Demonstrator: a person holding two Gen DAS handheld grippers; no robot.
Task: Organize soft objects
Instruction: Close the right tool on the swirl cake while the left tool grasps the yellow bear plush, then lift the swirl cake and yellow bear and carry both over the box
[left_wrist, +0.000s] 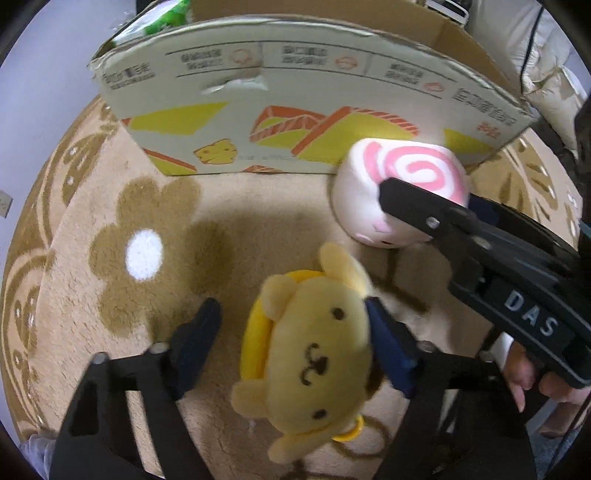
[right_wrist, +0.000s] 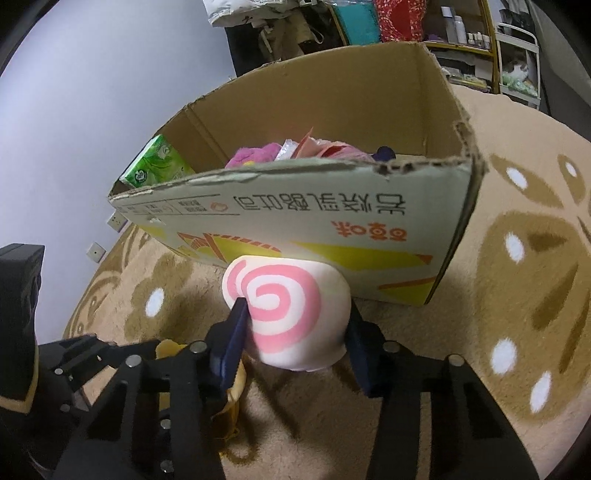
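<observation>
A: Right gripper (right_wrist: 293, 332) status?
B: Clamped on the swirl plush (right_wrist: 291, 314), a blue pad on each side. Plush sits just in front of the box (right_wrist: 369, 229), low against its printed wall, over the rug (right_wrist: 517, 295).
A: And left gripper (left_wrist: 295, 332)?
B: Jaws apart. Yellow dog plush (left_wrist: 317, 347) lies between them on the rug, face up; right pad (left_wrist: 391, 350) touches its head, left pad (left_wrist: 195, 339) stands clear of it.
A: The two plushes relative to each other?
B: Near, not touching. Swirl plush is beyond the dog plush, toward the box.
A: Box contents?
B: Open top. Pink cloth (right_wrist: 255, 155) and other soft items piled inside, green tissue pack (right_wrist: 155, 166) in the left corner. Can't tell the rest.
</observation>
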